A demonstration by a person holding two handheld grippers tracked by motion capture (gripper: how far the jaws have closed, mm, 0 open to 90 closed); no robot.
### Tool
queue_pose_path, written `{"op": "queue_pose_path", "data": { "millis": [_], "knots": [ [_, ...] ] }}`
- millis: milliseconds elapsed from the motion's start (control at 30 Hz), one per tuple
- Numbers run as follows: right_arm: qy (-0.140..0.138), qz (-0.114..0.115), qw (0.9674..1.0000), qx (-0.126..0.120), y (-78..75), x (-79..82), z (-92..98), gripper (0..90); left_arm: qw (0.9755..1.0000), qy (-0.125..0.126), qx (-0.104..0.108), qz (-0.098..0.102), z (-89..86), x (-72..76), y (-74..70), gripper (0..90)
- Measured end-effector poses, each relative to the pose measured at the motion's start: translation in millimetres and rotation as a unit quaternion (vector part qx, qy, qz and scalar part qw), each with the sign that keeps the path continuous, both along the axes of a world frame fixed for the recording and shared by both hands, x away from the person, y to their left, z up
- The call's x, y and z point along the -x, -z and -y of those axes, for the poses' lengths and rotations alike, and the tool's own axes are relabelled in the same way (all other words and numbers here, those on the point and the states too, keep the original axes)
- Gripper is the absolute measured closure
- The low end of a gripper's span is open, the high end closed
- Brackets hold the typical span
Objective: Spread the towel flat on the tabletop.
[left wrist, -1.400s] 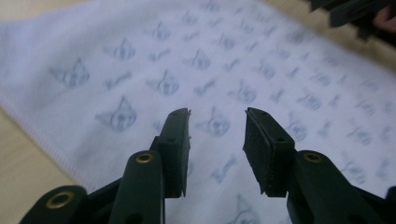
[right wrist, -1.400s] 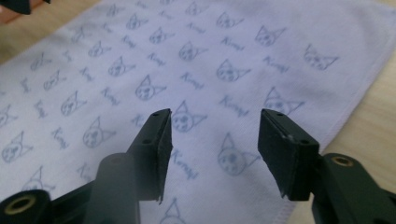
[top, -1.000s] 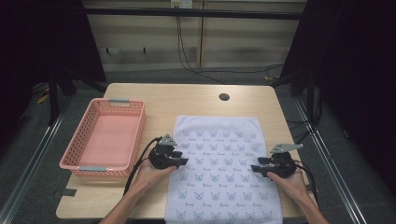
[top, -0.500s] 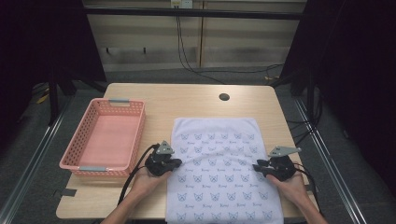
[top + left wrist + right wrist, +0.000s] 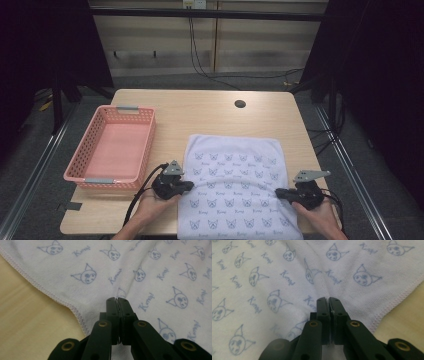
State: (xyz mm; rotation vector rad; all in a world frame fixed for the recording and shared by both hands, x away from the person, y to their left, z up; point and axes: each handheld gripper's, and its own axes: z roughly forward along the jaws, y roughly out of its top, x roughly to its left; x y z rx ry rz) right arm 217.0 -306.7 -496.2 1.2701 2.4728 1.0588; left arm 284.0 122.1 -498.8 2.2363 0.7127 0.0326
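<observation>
White cloth with a pale blue cat-face print, the towel (image 5: 234, 187), lies flat on the wooden table (image 5: 200, 112), spread from the middle toward six o'clock, where it runs over the near edge. At nine o'clock of the towel's lower half, the left gripper (image 5: 186, 185) has its fingers (image 5: 111, 308) pinched together on a small raised fold of the towel just inside the stitched left hem; they have just been closing. At three o'clock, the right gripper (image 5: 279, 192) bites a like fold near the right hem, its fingers (image 5: 335, 308) also just brought together on the cloth. A pink basket (image 5: 82, 170) sits at nine o'clock on the table, apart from the towel.
</observation>
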Motion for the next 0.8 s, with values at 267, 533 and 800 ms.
{"op": "queue_pose_path", "data": {
  "millis": [267,533,800],
  "knots": [
    [0.017,0.016,0.9994,-0.026,-8.2,-18.1,6.9,59.9,0.9999,0.013,0.003,-0.009,0.4,-2.8,-1.7,83.1],
    [0.095,0.047,0.9942,0.012,-2.8,-121.3,19.5,48.8,0.9996,0.019,0.01,-0.017,-4.2,-3.7,-3.9,81.8],
    [0.131,0.043,0.9903,0.017,6.0,-153.1,27.4,48.2,0.9969,-0.049,0.061,-0.003,-11.2,-33.6,-14.6,70.9]
  ]
}}
